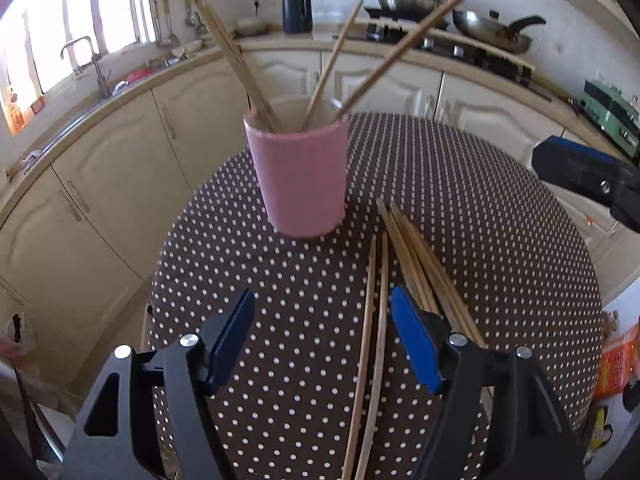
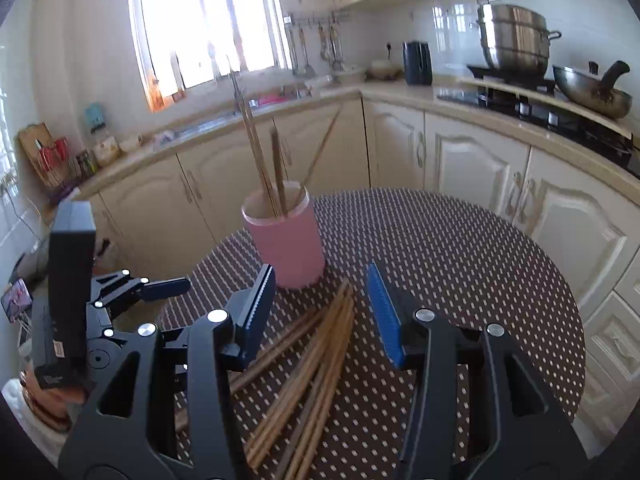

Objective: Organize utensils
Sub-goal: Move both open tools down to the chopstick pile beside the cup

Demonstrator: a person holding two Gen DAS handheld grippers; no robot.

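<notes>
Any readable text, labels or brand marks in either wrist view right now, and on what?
None reads.
Orange packet beside the table: print too blurred.
Small labels on the left tool body: too small.
Bottles on the counter: labels blurred.
Pink cup: no markings.

Loose chopsticks (image 1: 376, 320) beside the pink cup (image 1: 300, 176): near ends cut off by the lower picture edge, several hidden under a gripper finger. Right gripper (image 1: 588, 178): only its tip enters, fingers unresolved. Cup interior hidden.
</notes>
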